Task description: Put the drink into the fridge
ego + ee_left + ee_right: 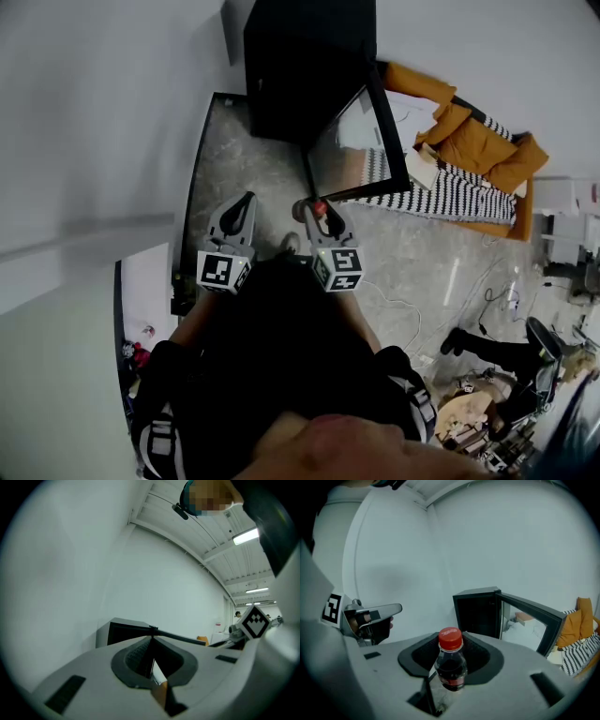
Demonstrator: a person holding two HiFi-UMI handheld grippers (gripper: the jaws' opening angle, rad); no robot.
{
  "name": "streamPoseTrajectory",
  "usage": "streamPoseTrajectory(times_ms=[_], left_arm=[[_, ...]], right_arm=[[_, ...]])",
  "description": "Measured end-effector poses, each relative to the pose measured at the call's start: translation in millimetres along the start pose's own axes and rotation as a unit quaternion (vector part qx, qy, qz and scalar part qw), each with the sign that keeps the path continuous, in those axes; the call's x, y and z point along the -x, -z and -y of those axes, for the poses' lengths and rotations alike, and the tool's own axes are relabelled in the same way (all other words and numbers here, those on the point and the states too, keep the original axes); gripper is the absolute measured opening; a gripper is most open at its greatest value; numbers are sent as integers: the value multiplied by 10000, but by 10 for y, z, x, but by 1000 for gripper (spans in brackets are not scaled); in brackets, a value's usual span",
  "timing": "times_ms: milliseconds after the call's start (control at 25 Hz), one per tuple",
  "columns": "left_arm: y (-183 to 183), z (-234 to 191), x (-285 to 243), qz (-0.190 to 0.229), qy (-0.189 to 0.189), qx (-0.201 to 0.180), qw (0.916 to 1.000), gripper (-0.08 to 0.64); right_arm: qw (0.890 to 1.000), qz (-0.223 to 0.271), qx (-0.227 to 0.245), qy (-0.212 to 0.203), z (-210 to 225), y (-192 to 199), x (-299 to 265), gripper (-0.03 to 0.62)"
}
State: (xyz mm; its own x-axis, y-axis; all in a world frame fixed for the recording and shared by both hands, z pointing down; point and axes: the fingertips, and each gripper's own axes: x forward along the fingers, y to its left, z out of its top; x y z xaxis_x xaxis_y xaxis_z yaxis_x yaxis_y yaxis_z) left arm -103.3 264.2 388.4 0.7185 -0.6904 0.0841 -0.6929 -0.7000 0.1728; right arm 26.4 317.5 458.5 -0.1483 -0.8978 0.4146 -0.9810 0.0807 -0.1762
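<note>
The drink bottle (451, 663) is standing upright, red cap on top, pinched between the jaws of the right gripper (322, 217), the nearer hand. From the bottle, the dark opening of the fridge (480, 613) is lying at about one o'clock, so the bottle's long axis is crossing the line of approach. The glass door (529, 620) is hanging open toward three o'clock, leaving free room ahead. The left gripper (242, 208), jaws pressed together and empty, is hovering at nine o'clock, beside the wall (393, 573).
</note>
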Motion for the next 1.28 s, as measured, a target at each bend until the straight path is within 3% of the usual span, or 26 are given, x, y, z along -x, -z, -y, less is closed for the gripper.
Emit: streamPoseTrajectory(times_ms=[440, 1280], left_arm=[[-53, -172, 84, 73, 75, 69, 9999, 6], [-56, -975, 315, 149, 477, 165, 9986, 6]], right_arm=[[10000, 10, -43, 34, -189, -54, -71, 143], [9988, 121, -215, 419, -765, -126, -498, 143]])
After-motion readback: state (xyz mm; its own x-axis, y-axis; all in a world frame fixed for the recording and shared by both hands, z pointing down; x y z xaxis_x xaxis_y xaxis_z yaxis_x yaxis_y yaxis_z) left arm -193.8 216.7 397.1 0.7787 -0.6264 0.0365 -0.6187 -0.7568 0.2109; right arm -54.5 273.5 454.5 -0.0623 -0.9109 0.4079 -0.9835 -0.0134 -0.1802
